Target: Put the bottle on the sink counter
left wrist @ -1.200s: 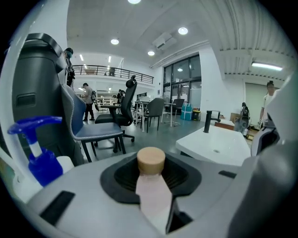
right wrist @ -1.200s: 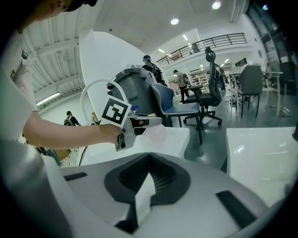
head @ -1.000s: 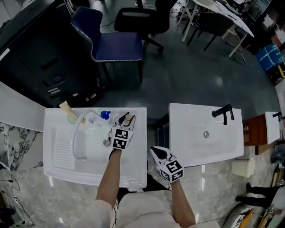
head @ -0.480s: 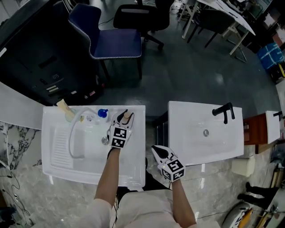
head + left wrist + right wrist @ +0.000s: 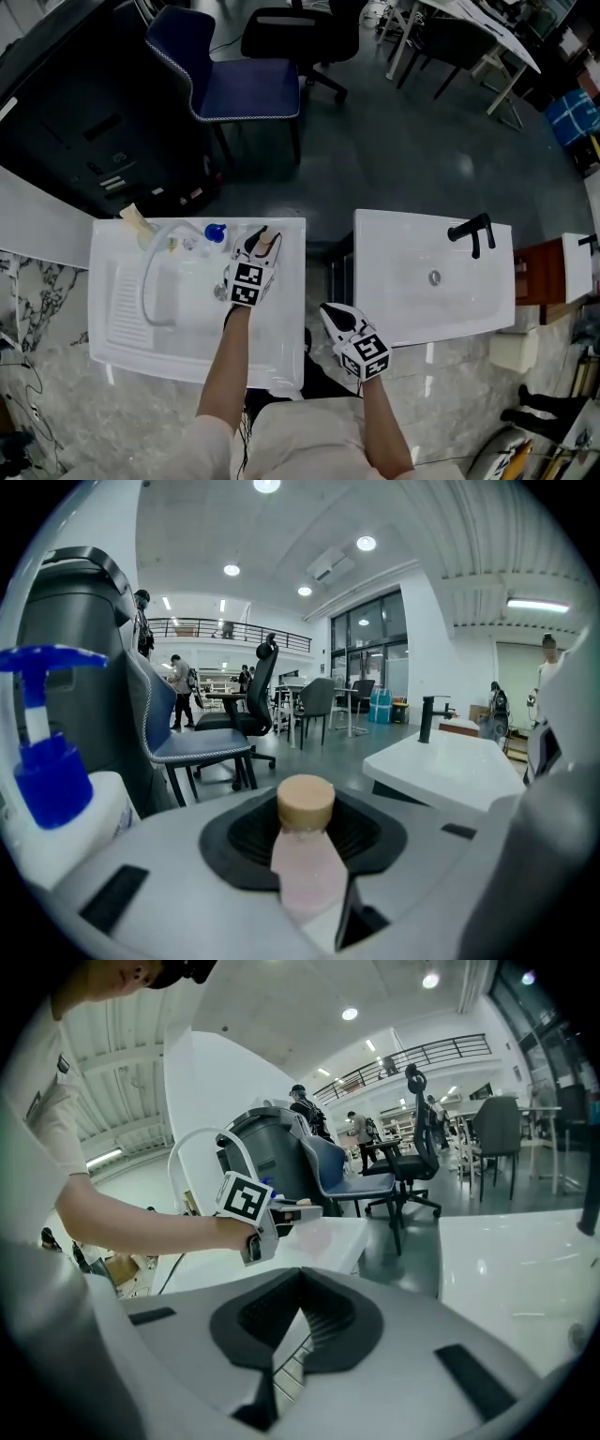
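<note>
Two sinks [image 5: 277, 352] [image 5: 403, 314], two grippers [image 5: 263, 242] [image 5: 332, 316], one bottle [image 5: 305, 860], one blue pump dispenser [image 5: 49, 778].

Bright, even light from round ceiling lamps [image 5: 366, 543]. Glints on white counter [image 5: 525, 1260]. Gripper views: strong fisheye bend, black corners, near bottle [image 5: 305, 855] soft. Head view sharp, floor dim.

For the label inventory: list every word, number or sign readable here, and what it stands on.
No legible words or numbers in any view.
Marker cube on the left hand-held gripper, likewise on the right hand-held gripper: black-and-white square patterns, no letters.
Pump bottle: faint print, too blurred to read.
Dark machine, stickers: too small to read.
</note>
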### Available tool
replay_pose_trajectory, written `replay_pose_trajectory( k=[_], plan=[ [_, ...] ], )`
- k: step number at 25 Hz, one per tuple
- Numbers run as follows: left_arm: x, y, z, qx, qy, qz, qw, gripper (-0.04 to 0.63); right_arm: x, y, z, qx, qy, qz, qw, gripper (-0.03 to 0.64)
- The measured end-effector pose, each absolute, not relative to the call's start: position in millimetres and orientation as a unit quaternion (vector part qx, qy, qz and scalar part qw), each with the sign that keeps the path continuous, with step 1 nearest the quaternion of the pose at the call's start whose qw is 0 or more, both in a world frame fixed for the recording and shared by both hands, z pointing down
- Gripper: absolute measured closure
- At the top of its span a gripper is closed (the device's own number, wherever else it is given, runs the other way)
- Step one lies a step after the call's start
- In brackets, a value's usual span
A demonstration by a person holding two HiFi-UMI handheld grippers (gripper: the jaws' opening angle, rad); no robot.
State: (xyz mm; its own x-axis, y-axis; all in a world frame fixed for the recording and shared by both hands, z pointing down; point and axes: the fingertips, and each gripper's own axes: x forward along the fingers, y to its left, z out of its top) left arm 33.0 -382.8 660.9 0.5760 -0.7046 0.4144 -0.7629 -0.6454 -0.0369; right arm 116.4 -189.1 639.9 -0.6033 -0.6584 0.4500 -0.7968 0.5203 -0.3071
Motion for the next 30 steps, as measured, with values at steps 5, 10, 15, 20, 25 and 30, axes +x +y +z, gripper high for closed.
replay_pose_trajectory(
  k=[5, 10, 15, 20, 25, 30],
  plan=[
    [33.3, -383.0, 664.0, 0.878, -0.425, 0.205, 0.079, 0.42, 120.1, -189.3, 636.7, 0.419, -0.864, 0.247, 0.129, 0.612],
    [31.3, -377.0, 647.8, 0.87, -0.435, 0.221, 0.075, 0.379, 109.7, -190.7, 638.5, 0.399, -0.87, 0.268, 0.11, 0.612],
    [20.7, -363.3, 625.5, 0.855, -0.467, 0.209, 0.087, 0.365, 91.8, -188.5, 638.9, 0.382, -0.876, 0.276, 0.099, 0.612],
    [14.7, -340.2, 603.2, 0.848, -0.486, 0.192, 0.089, 0.365, 85.1, -192.9, 636.7, 0.391, -0.873, 0.273, 0.098, 0.612],
    [2.4, -315.9, 576.4, 0.848, -0.494, 0.179, 0.077, 0.365, 90.4, -206.8, 634.2, 0.419, -0.866, 0.235, 0.138, 0.612],
    [-16.2, -287.3, 562.0, 0.842, -0.507, 0.165, 0.082, 0.365, 94.9, -214.4, 626.3, 0.454, -0.849, 0.235, 0.136, 0.612]
  ],
)
